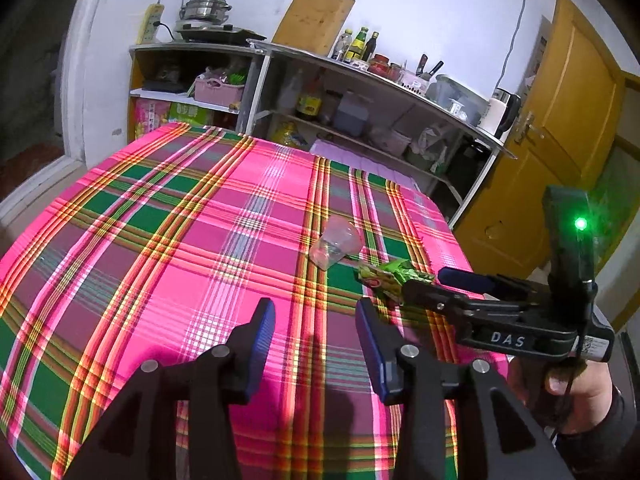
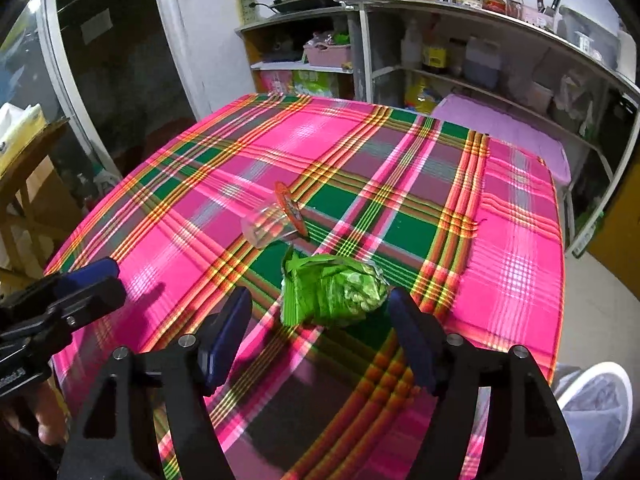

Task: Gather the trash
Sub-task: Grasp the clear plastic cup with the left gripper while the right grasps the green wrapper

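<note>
1. The right gripper [image 2: 320,320] has its blue ribbed fingers [image 2: 224,336] spread wide, with nothing pressed between them.
2. A crumpled, glossy green wrapper [image 2: 332,290] lies on the bench [image 2: 520,240], just ahead of and between those fingers.
3. Beyond it, a clear plastic cup [image 2: 270,226] lies on its side.
4. The left gripper [image 1: 316,344] has its fingers apart over bare plaid cloth [image 1: 160,240].

The tabletop [image 2: 516,240] is covered in woven plaid cloth with a slight sheen. The cup [image 2: 268,226] is clear, smooth plastic. The green wrapper [image 2: 332,292] is crinkled glossy film. Each gripper [image 2: 320,332] is matt black plastic with ribbed blue pads [image 1: 262,344].
</note>
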The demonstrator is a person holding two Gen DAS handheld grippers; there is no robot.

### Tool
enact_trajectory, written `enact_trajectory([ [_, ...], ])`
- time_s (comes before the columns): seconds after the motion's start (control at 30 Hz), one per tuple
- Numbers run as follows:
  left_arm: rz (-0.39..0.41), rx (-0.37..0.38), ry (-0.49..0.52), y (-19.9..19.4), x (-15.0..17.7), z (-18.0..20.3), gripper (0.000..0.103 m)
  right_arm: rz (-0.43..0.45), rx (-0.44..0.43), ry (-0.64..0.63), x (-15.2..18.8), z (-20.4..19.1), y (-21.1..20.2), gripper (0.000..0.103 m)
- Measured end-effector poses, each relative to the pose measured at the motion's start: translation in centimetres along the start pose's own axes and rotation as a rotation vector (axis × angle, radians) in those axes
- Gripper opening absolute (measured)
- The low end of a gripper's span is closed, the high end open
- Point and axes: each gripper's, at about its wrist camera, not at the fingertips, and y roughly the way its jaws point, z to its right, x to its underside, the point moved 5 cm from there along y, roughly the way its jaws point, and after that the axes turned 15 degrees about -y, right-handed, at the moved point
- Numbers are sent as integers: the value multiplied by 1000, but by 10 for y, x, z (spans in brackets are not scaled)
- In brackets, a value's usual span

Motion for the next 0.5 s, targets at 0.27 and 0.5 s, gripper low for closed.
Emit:
enact_trajectory([
  [0.27, -3, -8, -2, 7, -6, -6, 42, -26, -12, 38, -1, 11, 18, 71],
  [0.5, -15, -13, -2, 18, -12, -6, 42, -18, -46, 73, 0, 14, 21, 58],
])
